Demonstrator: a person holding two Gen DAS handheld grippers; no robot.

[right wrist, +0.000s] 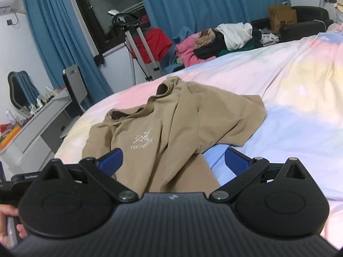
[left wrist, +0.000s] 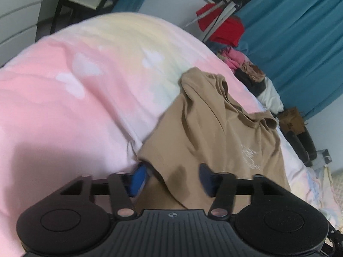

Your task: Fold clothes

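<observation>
A tan T-shirt (left wrist: 214, 128) with a pale chest print lies crumpled on the pastel bedsheet (left wrist: 64, 107). The left gripper (left wrist: 172, 177) is low over the shirt's near hem. Its blue fingers (left wrist: 139, 177) stand apart, one at the hem's left edge and one on top of the cloth, not pinching it. In the right wrist view the same T-shirt (right wrist: 171, 117) shows collar and print, one sleeve spread to the right. The right gripper (right wrist: 174, 162) is open wide, with the shirt's lower part lying between its fingers (right wrist: 111, 162).
A pile of mixed clothes (right wrist: 214, 40) sits at the bed's far edge beside a tripod (right wrist: 137, 42) draped with red cloth. A cluttered desk (right wrist: 38, 124) stands left of the bed (right wrist: 300, 85). A paper bag (right wrist: 280, 17) is at the back. A person's hand (right wrist: 8, 220) shows at the lower left.
</observation>
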